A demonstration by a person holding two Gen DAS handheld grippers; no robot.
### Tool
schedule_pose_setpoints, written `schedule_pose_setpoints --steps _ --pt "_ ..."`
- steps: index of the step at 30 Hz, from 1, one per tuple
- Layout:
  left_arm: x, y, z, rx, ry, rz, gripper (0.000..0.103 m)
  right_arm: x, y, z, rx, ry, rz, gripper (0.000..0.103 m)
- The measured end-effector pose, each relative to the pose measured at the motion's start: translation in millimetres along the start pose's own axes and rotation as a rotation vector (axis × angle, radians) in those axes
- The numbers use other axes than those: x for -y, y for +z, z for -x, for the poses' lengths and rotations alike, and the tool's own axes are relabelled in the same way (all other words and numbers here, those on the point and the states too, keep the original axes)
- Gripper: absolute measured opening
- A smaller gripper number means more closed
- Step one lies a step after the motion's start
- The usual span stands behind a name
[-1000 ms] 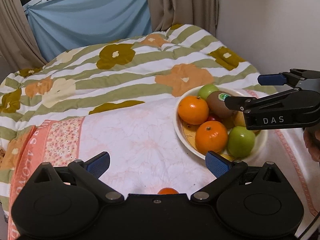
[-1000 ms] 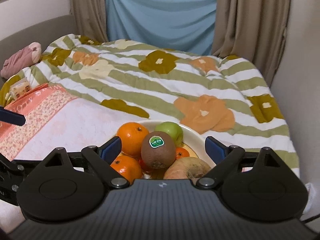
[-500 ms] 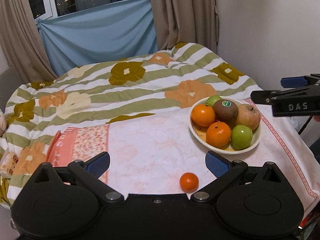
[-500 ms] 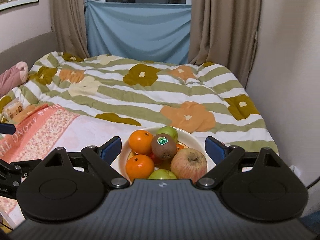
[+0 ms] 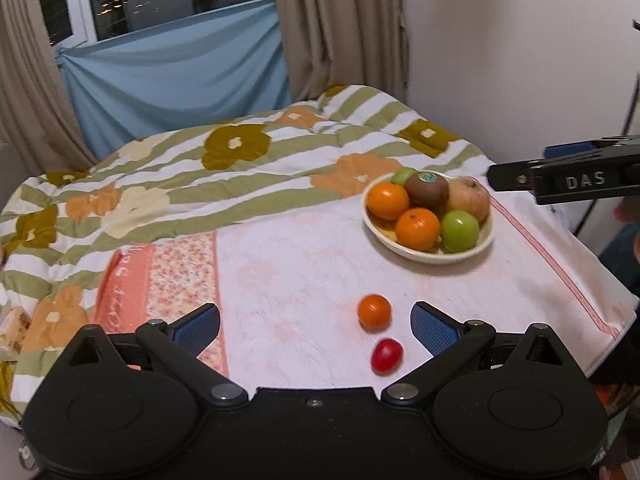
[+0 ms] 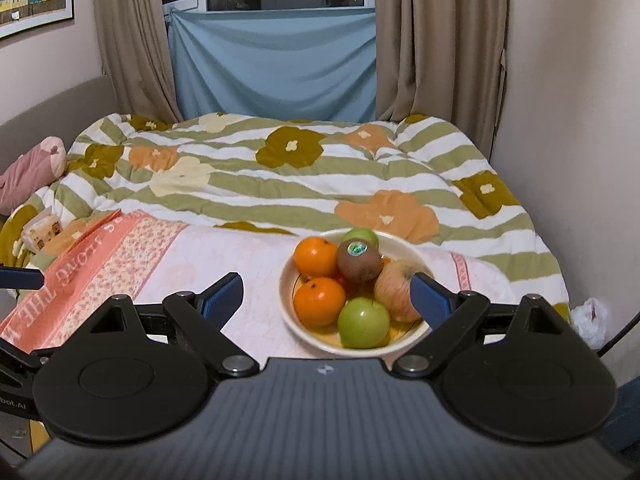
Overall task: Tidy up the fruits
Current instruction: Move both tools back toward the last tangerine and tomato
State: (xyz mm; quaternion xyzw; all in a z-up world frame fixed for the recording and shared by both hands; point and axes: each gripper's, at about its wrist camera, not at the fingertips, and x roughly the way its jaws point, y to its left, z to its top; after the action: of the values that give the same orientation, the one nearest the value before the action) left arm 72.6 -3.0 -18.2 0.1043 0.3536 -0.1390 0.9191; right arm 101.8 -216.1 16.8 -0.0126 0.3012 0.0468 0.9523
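Observation:
A cream bowl (image 5: 476,247) on the pink towel holds two oranges, a kiwi (image 5: 426,190), a reddish apple and green apples; it also shows in the right wrist view (image 6: 287,312). A small orange (image 5: 374,311) and a red tomato (image 5: 386,355) lie loose on the towel near its front edge. My left gripper (image 5: 316,326) is open and empty, above the towel just left of them. My right gripper (image 6: 326,296) is open and empty, held back from the bowl; its side shows in the left wrist view (image 5: 568,180) right of the bowl.
The pink towel (image 5: 288,272) lies over a striped floral quilt (image 5: 200,176) on a bed. A wall runs along the right side, curtains and a blue sheet at the back. A pink plush (image 6: 28,168) and a snack packet (image 6: 42,230) lie far left.
Both grippers have pulled back and up from the bowl. The loose small orange and the red tomato have come into the left wrist view. Both stay open.

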Motion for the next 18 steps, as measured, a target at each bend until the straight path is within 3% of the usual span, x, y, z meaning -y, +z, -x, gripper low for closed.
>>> schedule_pose_setpoints --steps 8,18 --pt "12.3 -20.5 -26.0 -0.024 -0.072 -0.055 0.100 -5.1 -29.0 -17.4 -0.037 0.055 0.012 0.103" --pt "40.0 -43.0 -88.6 -0.080 -0.132 -0.156 0.075 -15.9 -66.2 -63.9 -0.111 0.091 0.062 0.103"
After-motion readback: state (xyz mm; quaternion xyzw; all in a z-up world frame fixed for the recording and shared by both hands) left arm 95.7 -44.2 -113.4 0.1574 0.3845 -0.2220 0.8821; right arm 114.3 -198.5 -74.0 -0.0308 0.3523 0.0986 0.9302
